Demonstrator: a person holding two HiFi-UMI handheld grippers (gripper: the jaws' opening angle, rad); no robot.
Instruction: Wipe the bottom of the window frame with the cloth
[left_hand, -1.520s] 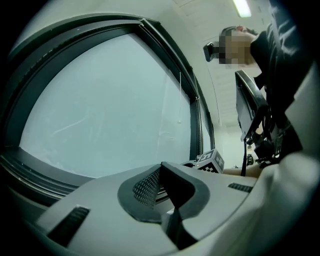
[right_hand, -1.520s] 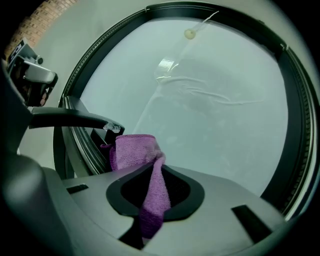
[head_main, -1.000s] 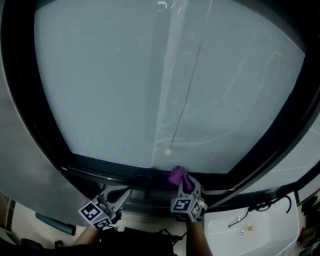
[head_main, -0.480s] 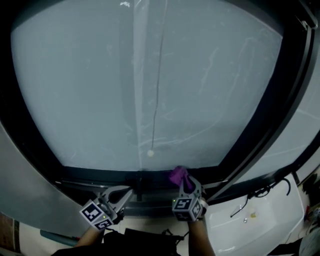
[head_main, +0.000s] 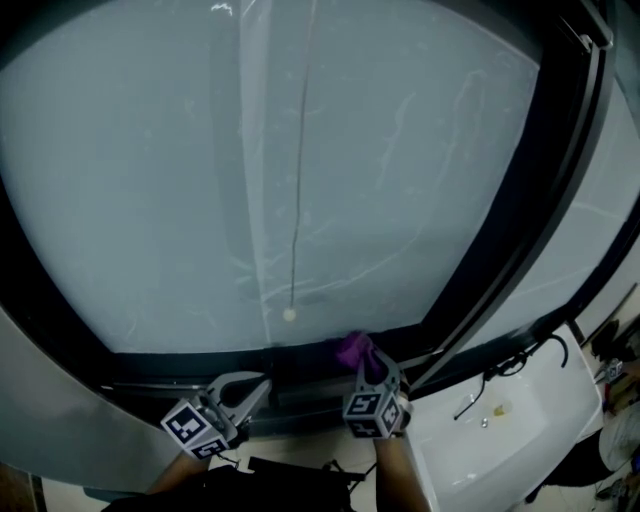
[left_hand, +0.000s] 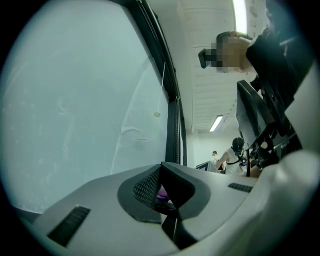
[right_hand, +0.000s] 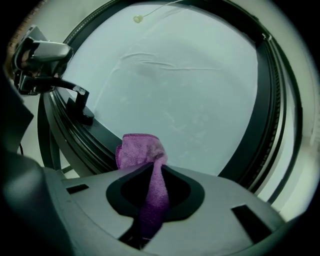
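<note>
- the purple cloth (head_main: 353, 349) is clenched in the right gripper (head_main: 368, 366), with its free fold laid on the bottom of the window frame (head_main: 180, 365), right of centre.
- the left gripper (head_main: 252, 384) is closed on nothing, near the frame on the left.
- the cloth is judged light, soft and limp; it is best held bunched, close to the jaws.

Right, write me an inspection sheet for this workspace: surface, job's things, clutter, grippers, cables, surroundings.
Surface: window pane streaked; bottom frame dark.
Job's things: purple cloth bunched at the bottom frame, contact unclear.
Clutter: small bits on the white ledge at right.
Grippers: right gripper shut on the cloth; left gripper shut, empty.
Cables: cord with a bead hanging before the pane; dark cable on the ledge.
Surroundings: people and ceiling lights behind.
</note>
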